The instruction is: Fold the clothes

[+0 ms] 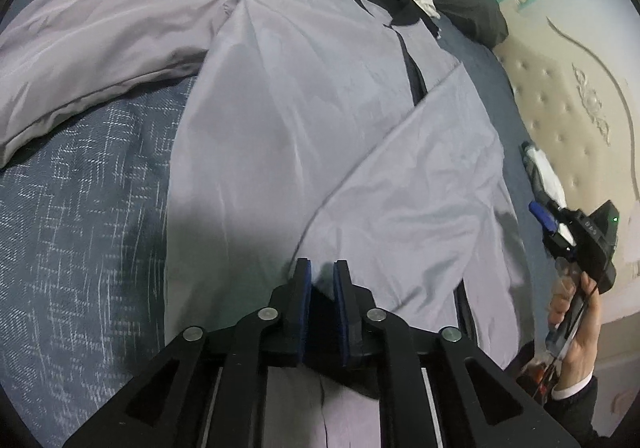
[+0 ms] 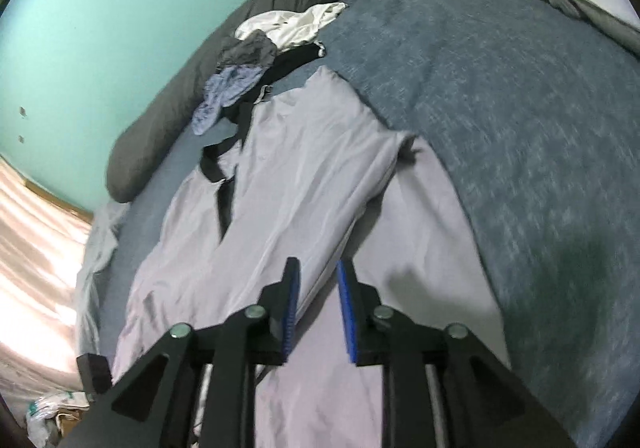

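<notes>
Evidently mid-fold, with one jacket [image 1: 304, 120] sleeve laid across, both left tongs [image 1: 322, 272] and right tongs [image 2: 318, 272] stand apart and empty, so the outstretched sleeve [image 1: 100, 48] probably needs gripping next.

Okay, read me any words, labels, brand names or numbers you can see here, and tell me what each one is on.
No text reads clearly in either view.
Right gripper: small pale marks on its black body, too blurred to read.
Grey jacket: no label or print visible.
Blue bedspread: woven pattern only.
</notes>
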`<action>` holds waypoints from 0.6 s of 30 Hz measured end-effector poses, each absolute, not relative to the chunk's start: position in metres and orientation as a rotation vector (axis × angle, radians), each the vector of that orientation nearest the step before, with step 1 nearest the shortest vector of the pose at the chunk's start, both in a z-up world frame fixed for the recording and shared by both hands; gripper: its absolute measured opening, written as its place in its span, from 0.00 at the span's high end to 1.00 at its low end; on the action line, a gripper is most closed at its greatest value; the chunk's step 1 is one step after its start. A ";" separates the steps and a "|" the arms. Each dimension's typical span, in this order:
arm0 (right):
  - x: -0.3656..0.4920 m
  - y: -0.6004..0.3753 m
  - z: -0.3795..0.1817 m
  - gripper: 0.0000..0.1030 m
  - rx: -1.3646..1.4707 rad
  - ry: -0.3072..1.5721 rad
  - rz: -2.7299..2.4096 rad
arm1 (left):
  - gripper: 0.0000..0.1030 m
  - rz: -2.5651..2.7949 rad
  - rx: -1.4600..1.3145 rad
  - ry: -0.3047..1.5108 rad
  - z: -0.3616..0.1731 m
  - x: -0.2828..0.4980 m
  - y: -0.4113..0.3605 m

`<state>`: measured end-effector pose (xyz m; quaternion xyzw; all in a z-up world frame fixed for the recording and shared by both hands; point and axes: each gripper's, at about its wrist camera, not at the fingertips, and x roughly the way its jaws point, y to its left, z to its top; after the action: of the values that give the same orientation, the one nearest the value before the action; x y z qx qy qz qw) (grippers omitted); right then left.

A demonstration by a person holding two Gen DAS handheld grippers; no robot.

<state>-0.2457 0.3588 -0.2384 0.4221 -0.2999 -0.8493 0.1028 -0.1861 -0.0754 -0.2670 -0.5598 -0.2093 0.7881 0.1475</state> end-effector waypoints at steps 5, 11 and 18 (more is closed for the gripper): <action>-0.229 0.354 -0.238 0.57 1.191 -0.858 -2.479 | 0.87 2.234 -1.643 -0.614 -0.269 -0.178 -0.074; -0.219 0.359 -0.264 0.56 1.249 -0.857 -2.460 | 0.88 2.197 -1.672 -0.702 -0.278 -0.176 -0.078; -0.223 0.365 -0.276 0.55 1.258 -0.920 -2.428 | 1.00 2.242 -1.687 -0.608 -0.270 -0.166 -0.070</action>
<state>-0.2231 0.3645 -0.2760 0.4325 -0.3163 -0.8346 0.1276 -0.1664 -0.0699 -0.2704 -0.5823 -0.2098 0.7738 0.1348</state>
